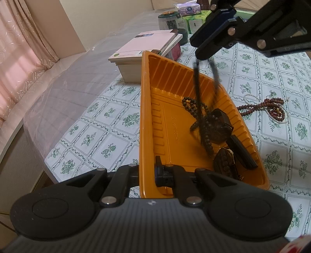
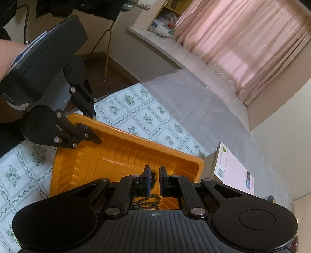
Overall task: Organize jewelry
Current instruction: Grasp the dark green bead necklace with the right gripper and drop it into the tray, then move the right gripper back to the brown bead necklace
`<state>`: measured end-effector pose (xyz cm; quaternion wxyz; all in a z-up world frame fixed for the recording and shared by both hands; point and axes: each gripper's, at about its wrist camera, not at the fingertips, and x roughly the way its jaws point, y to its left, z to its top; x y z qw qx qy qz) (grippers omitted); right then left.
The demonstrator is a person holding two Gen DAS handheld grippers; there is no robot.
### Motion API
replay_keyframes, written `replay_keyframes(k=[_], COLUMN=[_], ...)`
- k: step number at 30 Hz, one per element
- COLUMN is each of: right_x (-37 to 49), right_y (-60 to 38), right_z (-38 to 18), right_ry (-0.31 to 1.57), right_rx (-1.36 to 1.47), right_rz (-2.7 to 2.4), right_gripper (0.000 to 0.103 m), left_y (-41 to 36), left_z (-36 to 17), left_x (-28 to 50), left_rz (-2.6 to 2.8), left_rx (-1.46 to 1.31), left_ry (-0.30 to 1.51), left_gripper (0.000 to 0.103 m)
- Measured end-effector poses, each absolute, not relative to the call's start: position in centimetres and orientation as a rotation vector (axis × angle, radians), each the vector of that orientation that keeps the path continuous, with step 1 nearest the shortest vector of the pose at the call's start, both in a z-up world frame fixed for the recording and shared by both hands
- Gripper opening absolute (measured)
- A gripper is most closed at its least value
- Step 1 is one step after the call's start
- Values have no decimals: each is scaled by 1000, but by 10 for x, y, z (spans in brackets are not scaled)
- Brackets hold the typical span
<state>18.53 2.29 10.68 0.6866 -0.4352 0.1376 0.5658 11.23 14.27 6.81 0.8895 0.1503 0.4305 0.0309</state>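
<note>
An orange plastic tray lies on the floral tablecloth. My left gripper is shut on the tray's near rim and holds its left wall. My right gripper hangs above the tray, and a dark bead strand dangles from it, blurred, onto a pile of dark beads and black pieces in the tray. In the right wrist view the right gripper has a small gap between its fingers, with dark beads under it and the tray below.
A reddish-brown bead necklace and a white pearl strand lie on the cloth right of the tray. A stack of books, a jar and tissue packs stand behind it. Clear plastic sheeting covers the table's left side.
</note>
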Motion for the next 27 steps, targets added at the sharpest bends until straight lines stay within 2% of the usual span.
replay_keyframes(k=[8, 16, 20, 27], right_x=[189, 216, 220, 199], right_y=[-11, -105, -162, -216], right_z=[116, 107, 84, 23], right_ry=[304, 480, 573, 698], right_rx=[-847, -469, -278, -197], right_rz=[1206, 963, 803, 624], right_gripper=[7, 7, 7, 8], left_y=[142, 142, 142, 141], left_z=[67, 66, 66, 66], left_x=[112, 110, 110, 109], left_rz=[66, 68, 69, 71], left_rx=[311, 312, 311, 305], left_ry=[894, 889, 888, 889], left_gripper=[6, 6, 6, 6])
